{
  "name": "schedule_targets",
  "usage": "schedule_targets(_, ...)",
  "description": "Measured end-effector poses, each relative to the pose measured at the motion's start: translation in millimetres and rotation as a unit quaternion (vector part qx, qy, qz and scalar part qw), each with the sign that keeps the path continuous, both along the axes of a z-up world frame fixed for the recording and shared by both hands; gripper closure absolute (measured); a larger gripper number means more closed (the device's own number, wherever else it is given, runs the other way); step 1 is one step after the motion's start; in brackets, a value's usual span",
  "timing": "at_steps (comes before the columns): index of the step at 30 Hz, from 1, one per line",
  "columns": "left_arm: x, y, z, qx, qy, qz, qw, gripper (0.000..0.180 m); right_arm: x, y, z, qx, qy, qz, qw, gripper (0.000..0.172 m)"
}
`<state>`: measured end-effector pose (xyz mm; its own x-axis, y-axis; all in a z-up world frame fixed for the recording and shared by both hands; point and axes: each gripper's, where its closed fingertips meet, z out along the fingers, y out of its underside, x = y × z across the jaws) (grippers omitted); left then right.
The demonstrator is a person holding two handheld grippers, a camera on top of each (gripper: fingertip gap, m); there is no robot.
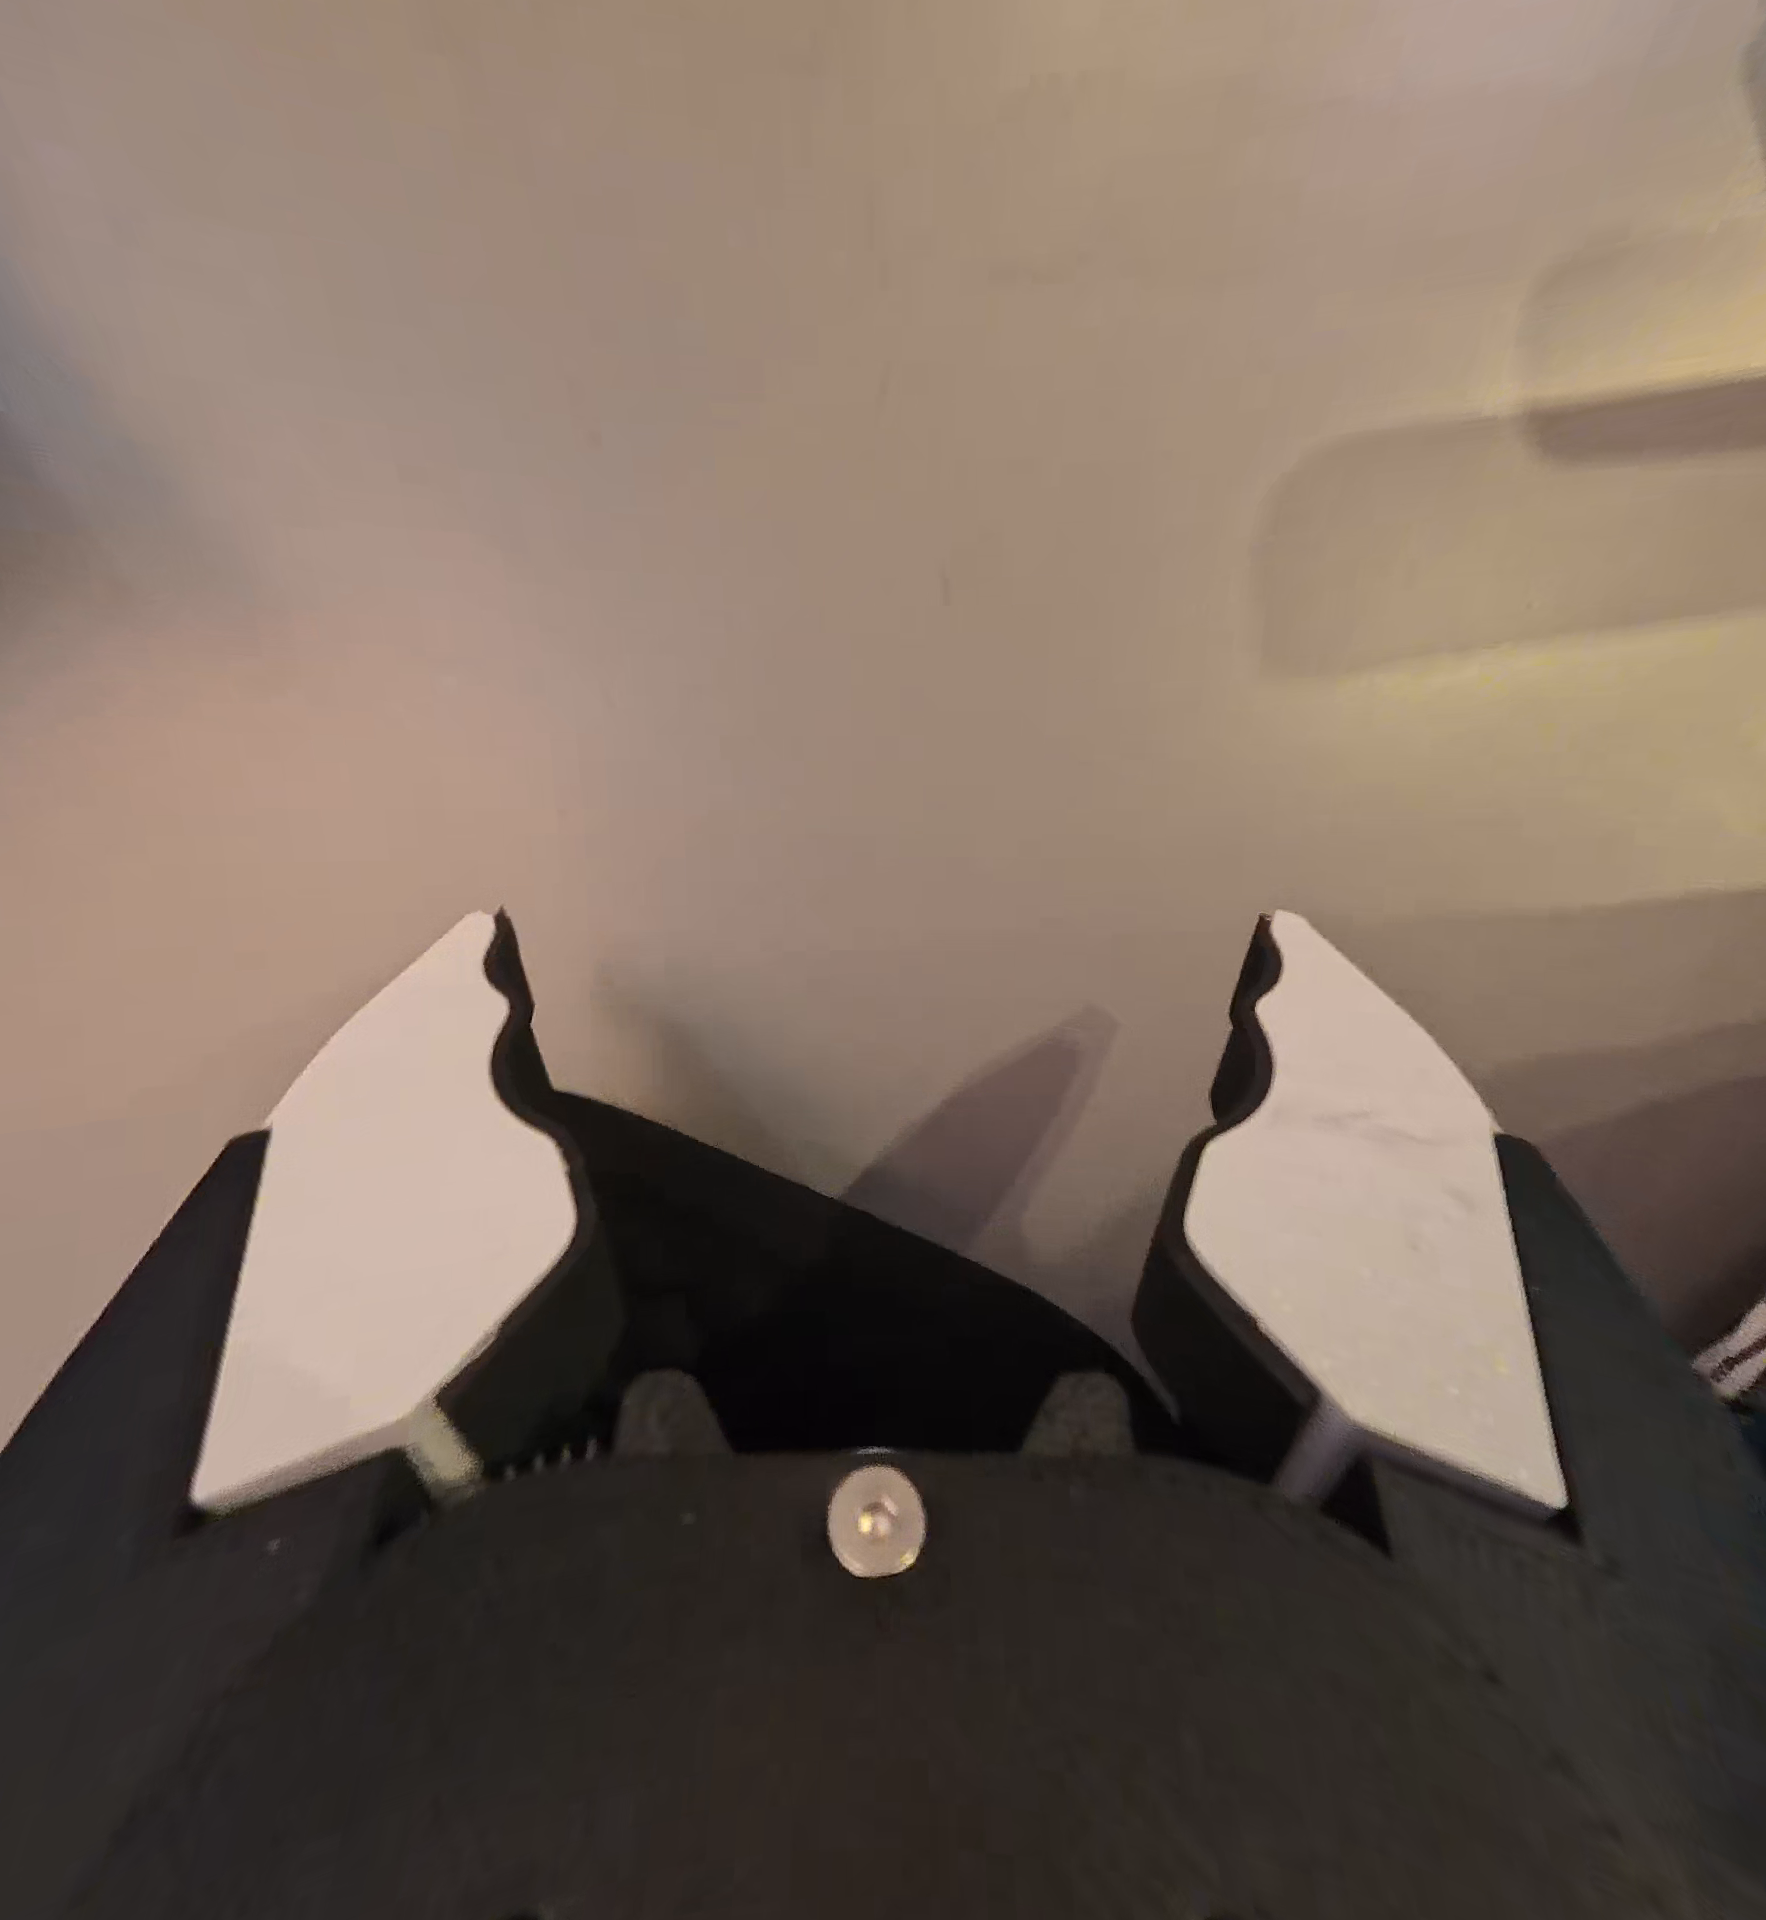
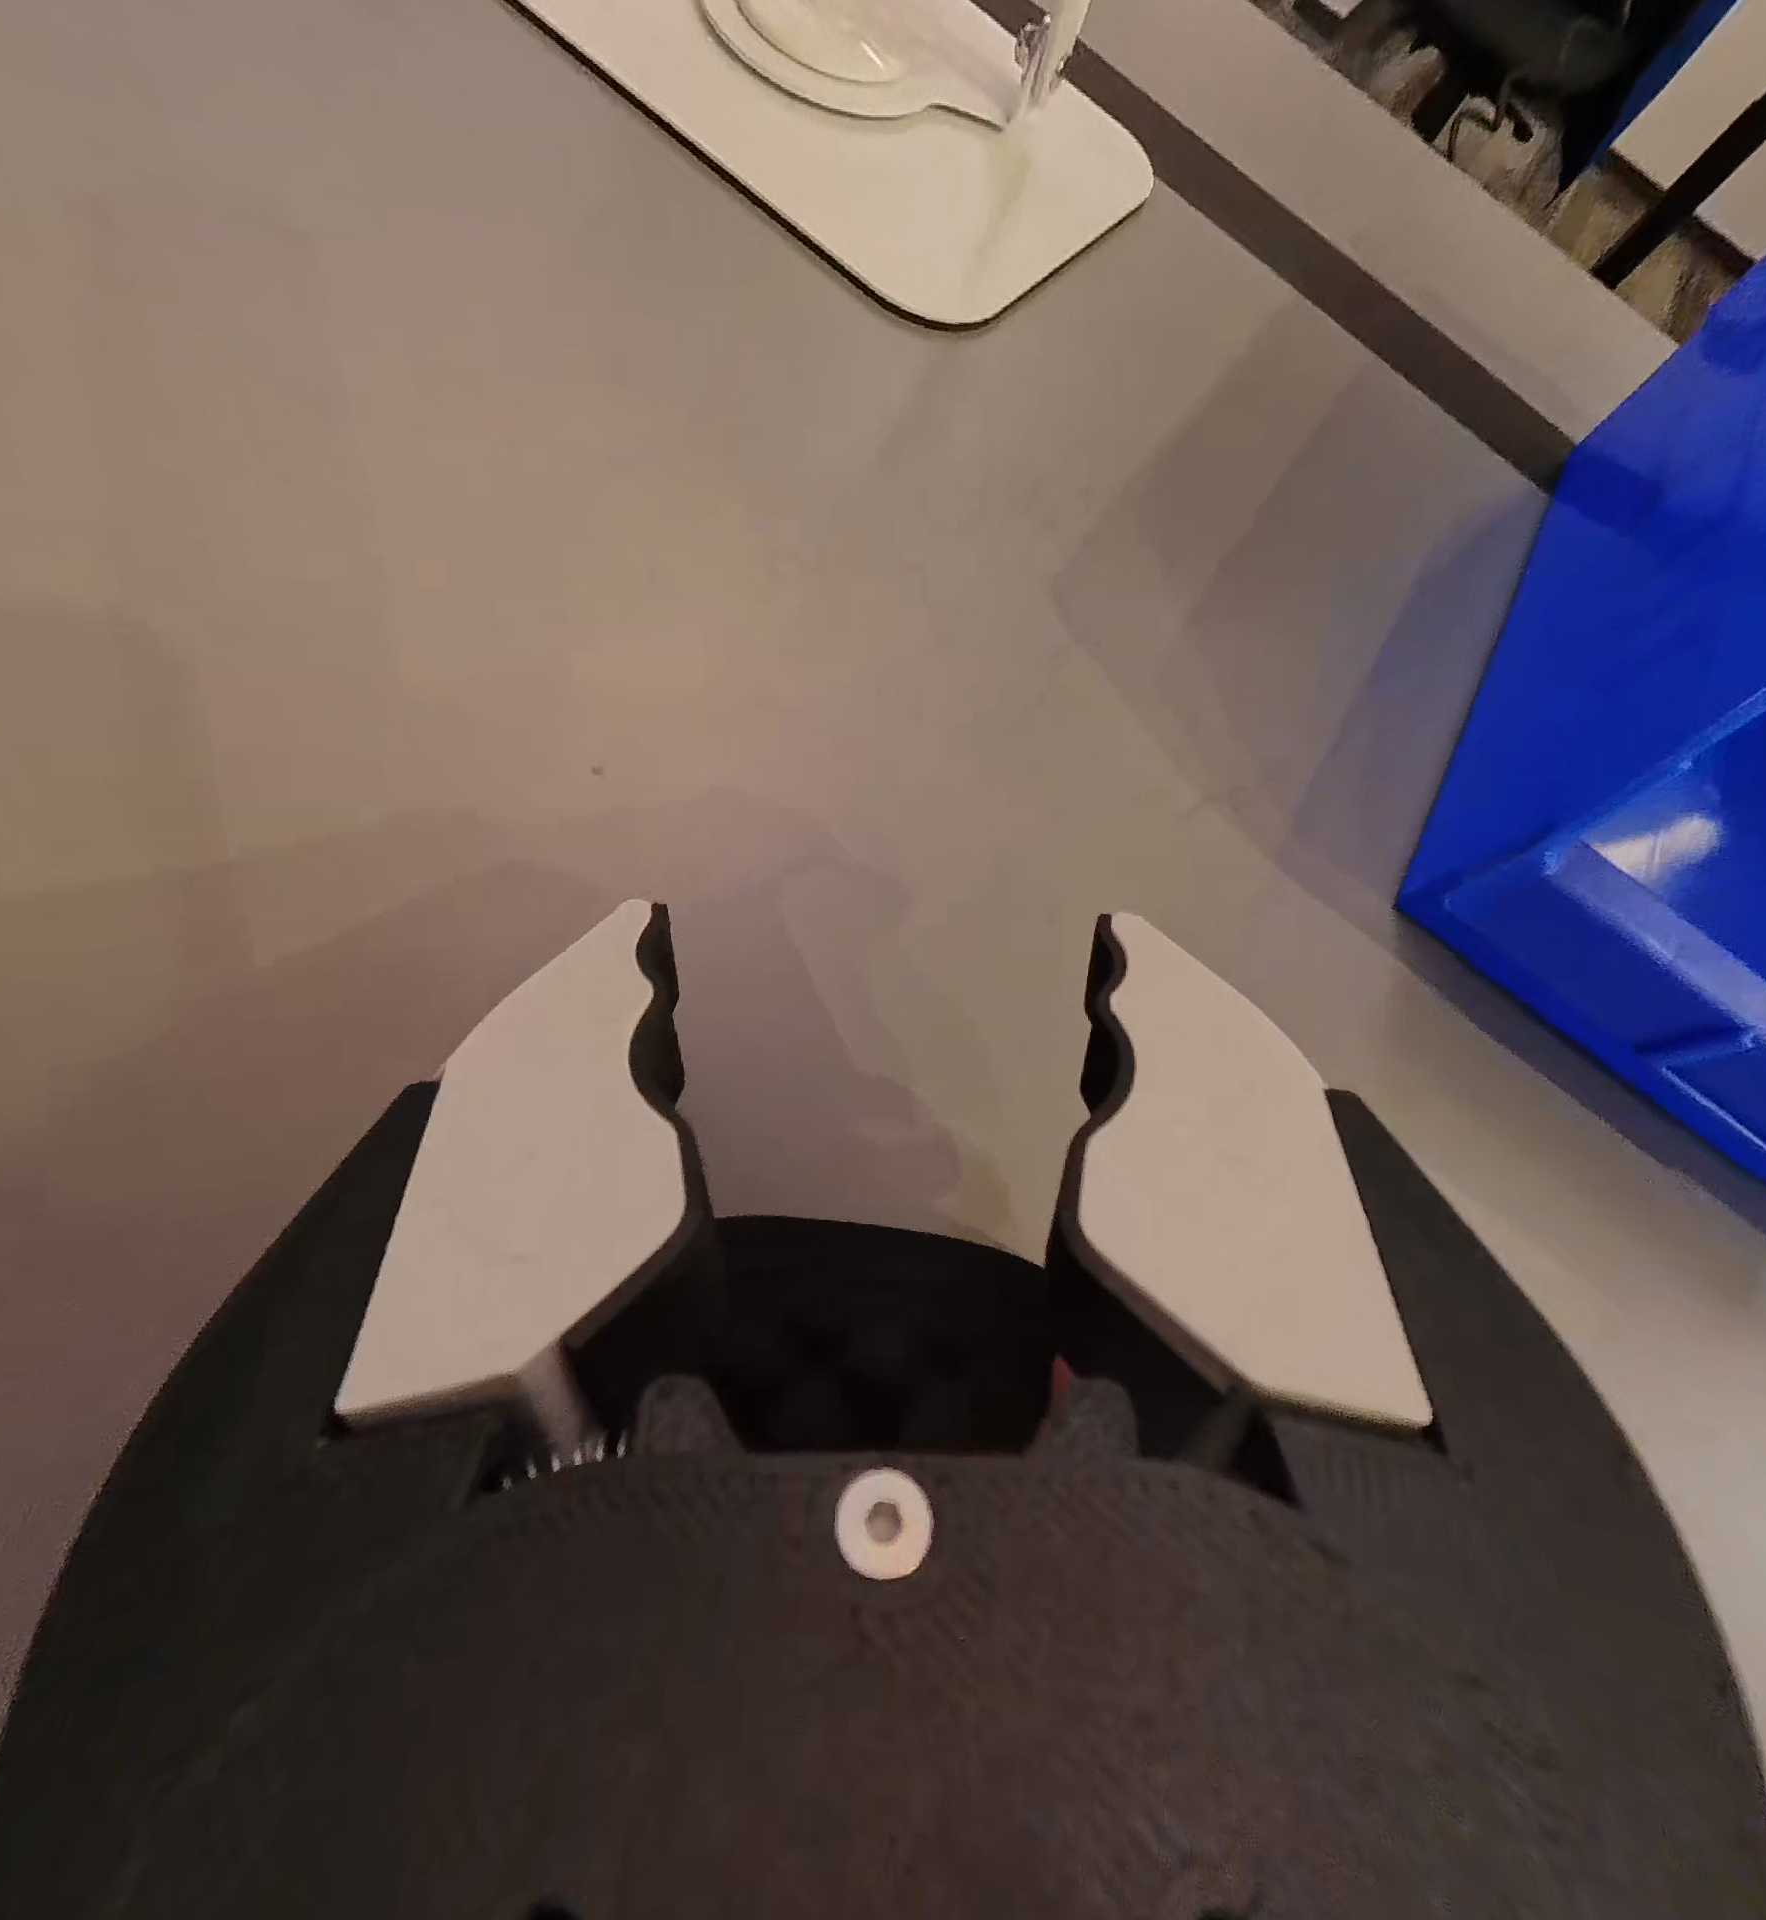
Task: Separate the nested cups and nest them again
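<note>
Left gripper spread wide, nothing between the fingers, hovering over bare grey desk. Right gripper also apart and empty above the desk. Clear cups sit on a white mat at the far desk edge, well apart from it. Blue bin to the right.

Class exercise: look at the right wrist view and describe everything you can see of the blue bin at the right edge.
The blue bin looks like hard, glossy plastic, vivid blue, with flat walls and a ridged lip along its low front edge. Only part shows; the frame cuts off the rest, and its contents cannot be seen. It stands on the grey table, near the table's far edge, right of the open right gripper, which does not touch it. A highlight shines on an inner face.
</note>
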<state>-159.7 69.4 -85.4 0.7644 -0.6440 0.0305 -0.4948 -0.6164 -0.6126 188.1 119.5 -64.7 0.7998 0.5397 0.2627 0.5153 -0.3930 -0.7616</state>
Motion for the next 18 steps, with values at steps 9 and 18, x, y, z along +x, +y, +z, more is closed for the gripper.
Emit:
schedule_targets(9, -1.9, 2.8, -15.2, 0.043, 0.057, -0.121, 0.990, 0.051, 13.3, 6.0, -7.7, -0.033, 0.004, -0.047, 0.998, 0.094)
schedule_targets(18, -5.1, -15.2, -8.1, 0.051, 0.031, -0.244, 0.968, 0.048, 29.0, -1.8, -14.8, -0.071, 0.027, -0.148, 0.986, 0.094)
